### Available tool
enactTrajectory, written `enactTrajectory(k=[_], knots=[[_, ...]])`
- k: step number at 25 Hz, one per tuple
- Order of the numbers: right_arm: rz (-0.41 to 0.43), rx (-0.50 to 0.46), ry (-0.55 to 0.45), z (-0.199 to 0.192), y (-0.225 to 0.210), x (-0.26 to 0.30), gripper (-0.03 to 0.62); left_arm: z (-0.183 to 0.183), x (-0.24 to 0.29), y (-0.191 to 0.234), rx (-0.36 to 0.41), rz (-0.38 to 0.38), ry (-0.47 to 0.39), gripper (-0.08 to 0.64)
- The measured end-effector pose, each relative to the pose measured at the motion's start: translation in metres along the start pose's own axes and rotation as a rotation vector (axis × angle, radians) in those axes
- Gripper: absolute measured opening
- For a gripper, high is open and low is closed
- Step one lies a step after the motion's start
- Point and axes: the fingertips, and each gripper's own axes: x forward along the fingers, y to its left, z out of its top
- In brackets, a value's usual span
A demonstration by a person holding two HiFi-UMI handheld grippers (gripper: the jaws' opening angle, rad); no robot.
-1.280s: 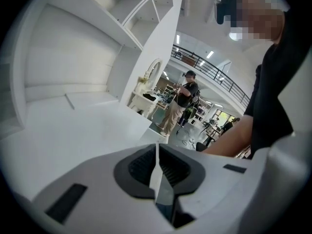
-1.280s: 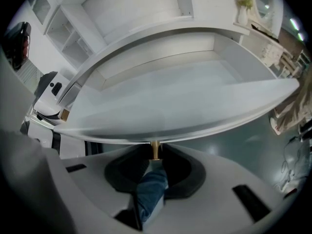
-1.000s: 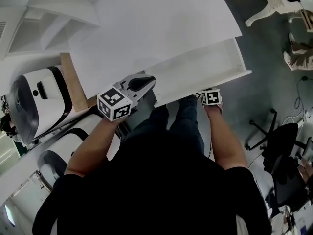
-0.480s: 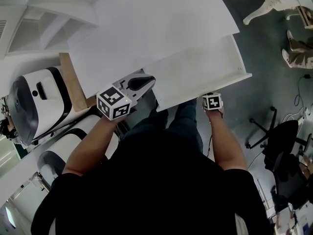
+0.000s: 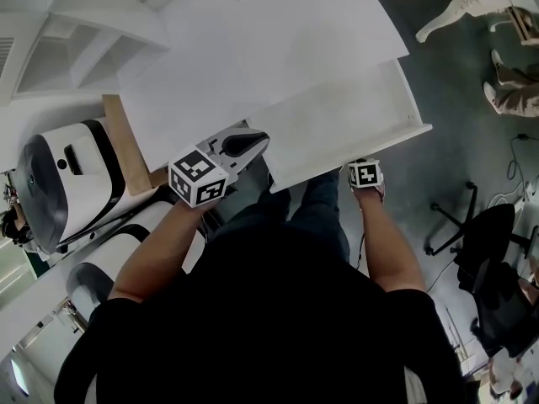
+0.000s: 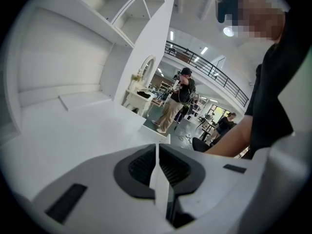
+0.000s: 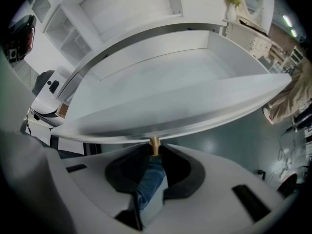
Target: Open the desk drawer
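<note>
Head view, nearest first: a person in a dark top, both forearms stretched forward to the front edge of the white table [image 5: 253, 57].

Left claw [image 5: 259, 139]: sits at the table's front edge, just beside the drawer's left end, and points forward and a little down. In the left gripper view its jaws are pressed together with nothing between them. Whether it touches the table I cannot tell.

Right claw [image 5: 364, 175]: points steeply down at about the middle of the drawer's front edge, and from above only its marker cube shows. In the right gripper view the right claw [image 7: 154, 151] has its jaws nearly together. The tips pinch a small brass knob [image 7: 154, 144] on the drawer's front panel. The jaws have just been closing, and the knob sits between them with the tips against it. Blue jeans [image 7: 148, 179] show through the gap behind the tips.

Drawer [image 5: 341, 124]: it is pulled out from under the table top toward the person and hangs over the legs. It is white and shallow, with its floor and low side walls on view.

Farther off:
- White shelves [image 5: 84, 32] stand at the back of the table.
- A wooden board [image 5: 126, 141] and a white-and-black machine [image 5: 59, 175] are left of the table.
- A black office chair [image 5: 484, 242] stands on the grey floor [image 5: 455, 99] to the right.
- In the left gripper view, far back, a person [image 6: 178, 101] stands near a white dressing table [image 6: 139, 89].
</note>
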Motion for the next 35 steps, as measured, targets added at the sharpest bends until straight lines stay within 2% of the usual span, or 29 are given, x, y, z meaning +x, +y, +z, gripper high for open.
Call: enactTrajectory(k=[8,15,26,35], knots=[[-0.003,0.023,0.009,-0.008,0.000,-0.014,0.081,0.010,-0.006,-0.001,0.013,-0.001,-0.024,0.026],[-0.033,0.069,-0.060,-0.002,-0.009,-0.056,0.063,0.023,-0.012,-0.009,0.042,-0.026,-0.052,0.026],[-0.072,0.148,-0.303,0.044,-0.006,-0.145,0.063,0.044,-0.029,-0.012,0.106,-0.061,-0.081,0.026],[-0.093,0.155,-0.492,0.084,0.015,-0.222,0.063,0.062,-0.038,-0.016,0.156,-0.097,-0.106,0.026]])
